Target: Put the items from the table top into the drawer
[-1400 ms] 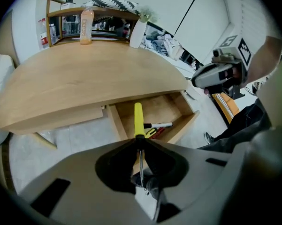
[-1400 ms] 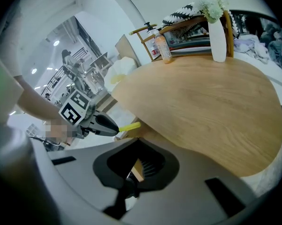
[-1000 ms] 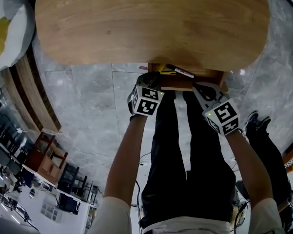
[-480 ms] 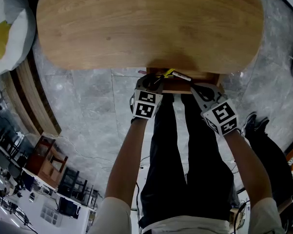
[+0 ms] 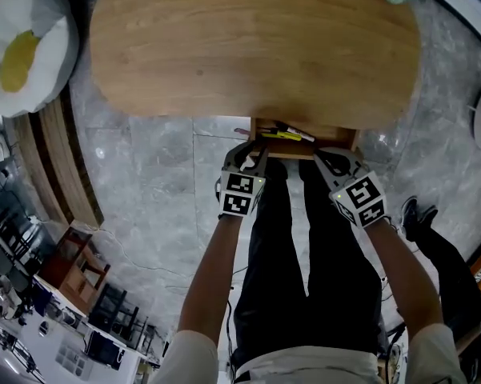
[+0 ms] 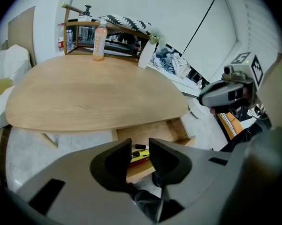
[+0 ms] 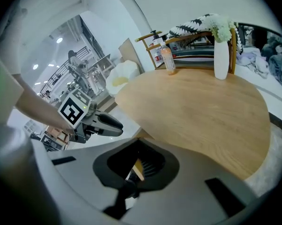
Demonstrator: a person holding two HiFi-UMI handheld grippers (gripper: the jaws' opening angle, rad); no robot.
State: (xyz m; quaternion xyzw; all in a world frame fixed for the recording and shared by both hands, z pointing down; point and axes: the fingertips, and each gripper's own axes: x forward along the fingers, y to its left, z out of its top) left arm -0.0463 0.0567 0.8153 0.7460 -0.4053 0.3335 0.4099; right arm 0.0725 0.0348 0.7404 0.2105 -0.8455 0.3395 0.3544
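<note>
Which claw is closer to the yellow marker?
Left. The left claw, open and empty, its jaws just eased in a little, hangs right beside the yellow marker; the right claw is farther along the drawer front.

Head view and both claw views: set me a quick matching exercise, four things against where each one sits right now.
Things
1. yellow marker pen
2. white ceramic vase
3. white beanbag cushion with a yellow patch
4. shallow wooden drawer

Places
A. pulled open under the near edge of the oval wooden table top
B. beside the table, at the head view's upper left
C. lying inside the drawer
D. standing upright at the table's far edge

Pairs: 1-C, 2-D, 3-B, 4-A
</note>
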